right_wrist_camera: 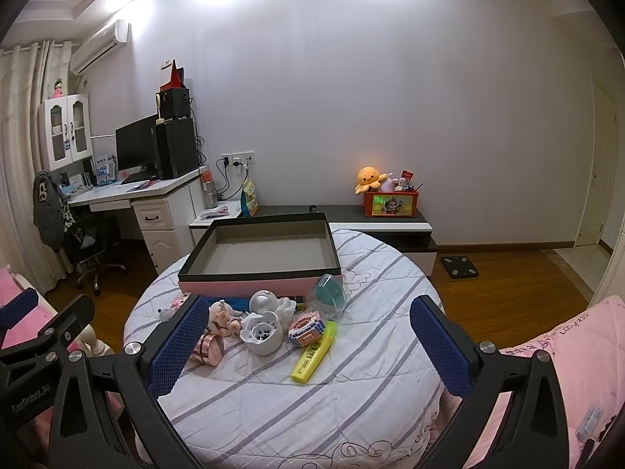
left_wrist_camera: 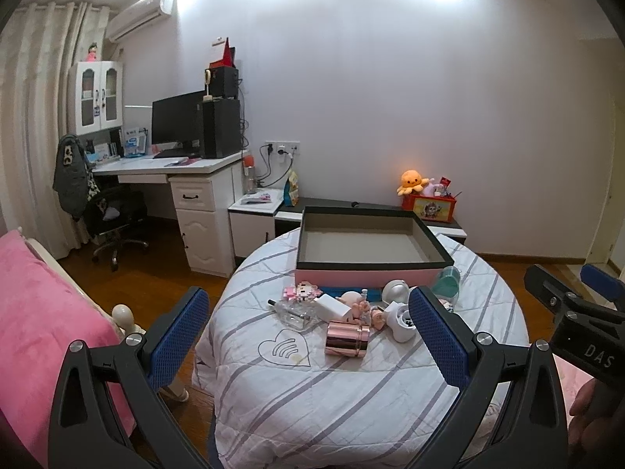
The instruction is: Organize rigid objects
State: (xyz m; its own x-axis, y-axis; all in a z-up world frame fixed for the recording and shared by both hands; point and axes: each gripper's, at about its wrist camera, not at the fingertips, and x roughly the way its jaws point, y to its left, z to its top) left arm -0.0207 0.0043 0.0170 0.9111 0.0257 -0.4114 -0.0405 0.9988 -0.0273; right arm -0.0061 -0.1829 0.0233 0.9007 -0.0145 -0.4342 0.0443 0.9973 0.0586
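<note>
A pink box [left_wrist_camera: 367, 275] with a dark rim and a bare grey floor stands at the far side of a round striped table [left_wrist_camera: 312, 398]; it shows again as the box [right_wrist_camera: 258, 285] in the right wrist view. In front of it lies a heap of small items: a rose-gold can [left_wrist_camera: 347, 338], a glass bottle [left_wrist_camera: 293, 314], a white holder [right_wrist_camera: 261, 334], a yellow highlighter [right_wrist_camera: 314, 351], a block toy [right_wrist_camera: 306, 328], a teal round case [right_wrist_camera: 330, 299]. My left gripper [left_wrist_camera: 310, 338] is open, short of the heap. My right gripper [right_wrist_camera: 308, 346] is open too, nothing between its fingers.
A pink bed [left_wrist_camera: 43, 312] lies to the left, a pink quilt [right_wrist_camera: 566, 371] to the right. Behind the table stand a white desk [left_wrist_camera: 187, 179] with a monitor, an office chair [left_wrist_camera: 109, 219] and a low cabinet [right_wrist_camera: 383, 226] bearing an orange plush. A scale [right_wrist_camera: 459, 265] lies on the wooden floor.
</note>
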